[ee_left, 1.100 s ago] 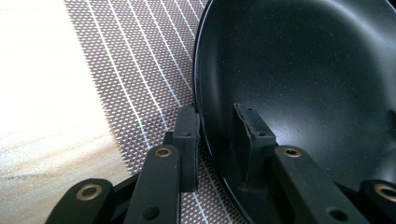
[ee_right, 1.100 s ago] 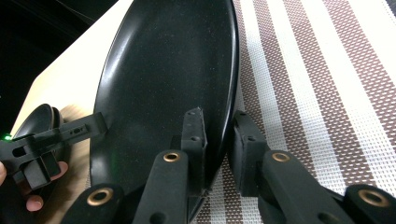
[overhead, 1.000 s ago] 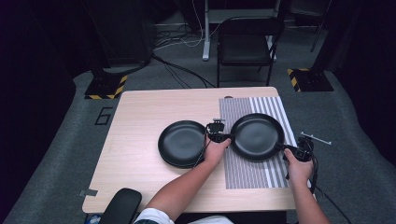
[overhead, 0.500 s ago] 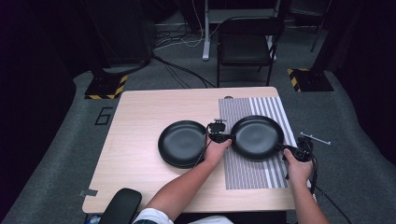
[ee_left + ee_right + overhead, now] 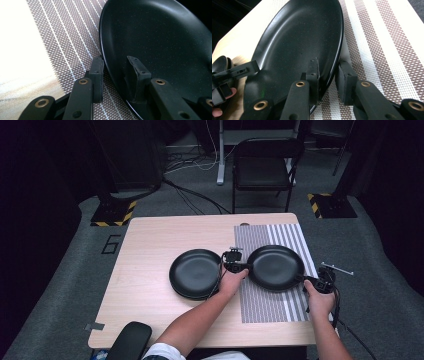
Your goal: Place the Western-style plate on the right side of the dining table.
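So, the black plate is set flat on the striped mat. Its rim is straddled, not pinched, by the fingers of the left gripper and right gripper, which have just been eased slightly apart, so release is probably underway. No brand is seen, but a "6" is marked on the floor left of the mat.

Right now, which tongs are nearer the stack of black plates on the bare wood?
Left. The left tongs sit between the stack and the plate on the mat; the right tongs are at that plate's far rim.
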